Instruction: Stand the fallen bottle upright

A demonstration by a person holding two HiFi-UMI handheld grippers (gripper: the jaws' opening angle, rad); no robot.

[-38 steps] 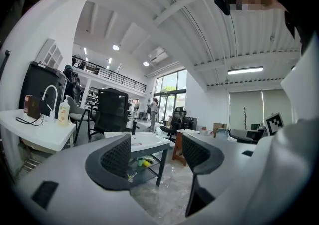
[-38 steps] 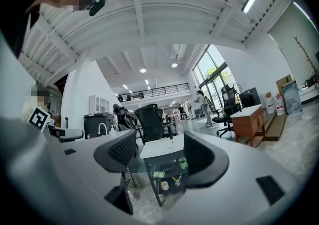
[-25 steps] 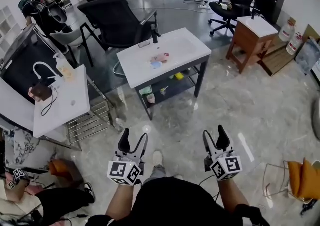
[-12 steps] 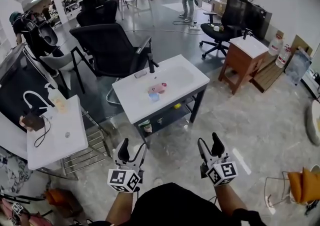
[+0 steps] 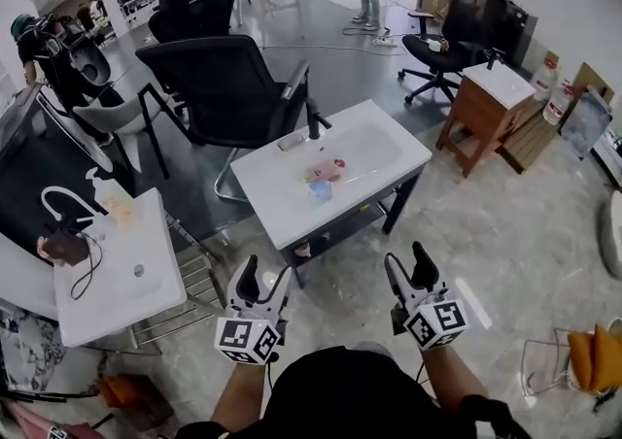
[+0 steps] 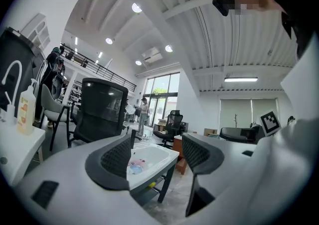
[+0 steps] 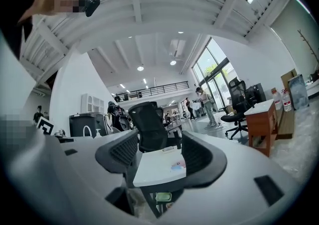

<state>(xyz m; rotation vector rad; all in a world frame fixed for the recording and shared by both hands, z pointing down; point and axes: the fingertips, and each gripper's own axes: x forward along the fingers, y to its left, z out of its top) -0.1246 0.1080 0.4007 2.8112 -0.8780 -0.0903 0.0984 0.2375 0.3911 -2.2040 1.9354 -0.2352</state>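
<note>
A pink bottle (image 5: 326,171) lies on its side in the basin of a white sink table (image 5: 282,219), with a small blue thing (image 5: 321,189) beside it. Both grippers hang over the marble floor, well short of the table. My left gripper (image 5: 264,277) is open and empty. My right gripper (image 5: 408,264) is open and empty too. In the left gripper view, the pink bottle (image 6: 137,161) shows far off between the spread jaws of the left gripper (image 6: 157,157). The right gripper (image 7: 154,157) frames the table (image 7: 157,169) and the bottle (image 7: 178,164) in its own view.
A black office chair (image 5: 228,78) stands behind the table. A second white sink stand (image 5: 126,267) with a soap bottle (image 5: 117,206) is at the left. A wooden cabinet (image 5: 496,102) and another chair (image 5: 452,24) are at the back right. People stand far back.
The table with the bottle has come nearer and shifted a little right in the head view. Both grippers stay open and low in front of me.
</note>
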